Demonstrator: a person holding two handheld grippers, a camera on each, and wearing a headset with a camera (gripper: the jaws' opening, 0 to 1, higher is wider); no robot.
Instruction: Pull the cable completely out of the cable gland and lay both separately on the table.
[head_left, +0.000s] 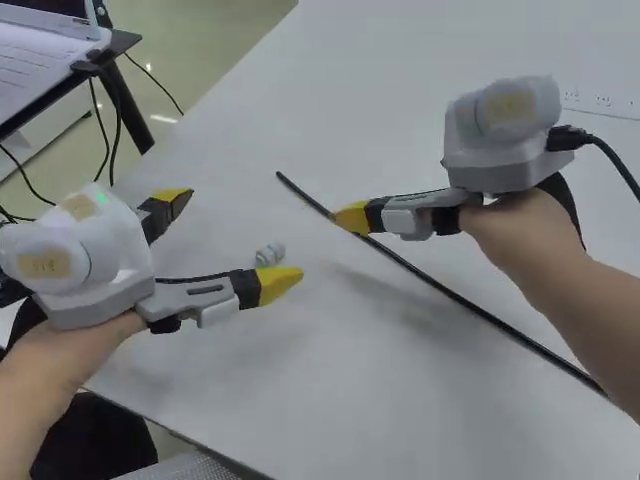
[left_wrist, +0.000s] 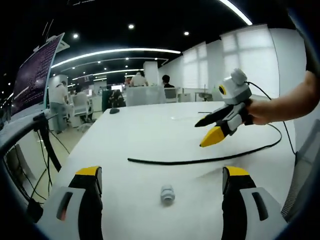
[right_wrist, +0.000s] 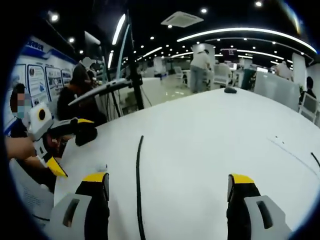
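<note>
- left gripper (head_left: 225, 238) is released, jaws spread wide, and the cable gland (head_left: 268, 253) sits on the table (head_left: 400, 100) right between them, nothing threaded through it.
- right gripper (left_wrist: 204, 134) is spread too, gripping nothing. the cable (head_left: 440, 290) lies flat under it, nearer its left jaw.
- gland and cable lie apart, not touching. both jaw pairs gape, likely so nothing drags. i'd call the task about done.

cable (head_left: 470, 301): thin, black, long, nearly straight; lies flat on the white table (head_left: 350, 400), pulled free of the gland.
gland (head_left: 268, 254): small, pale grey; rests alone on the table, near the cable, not touching it.
</note>
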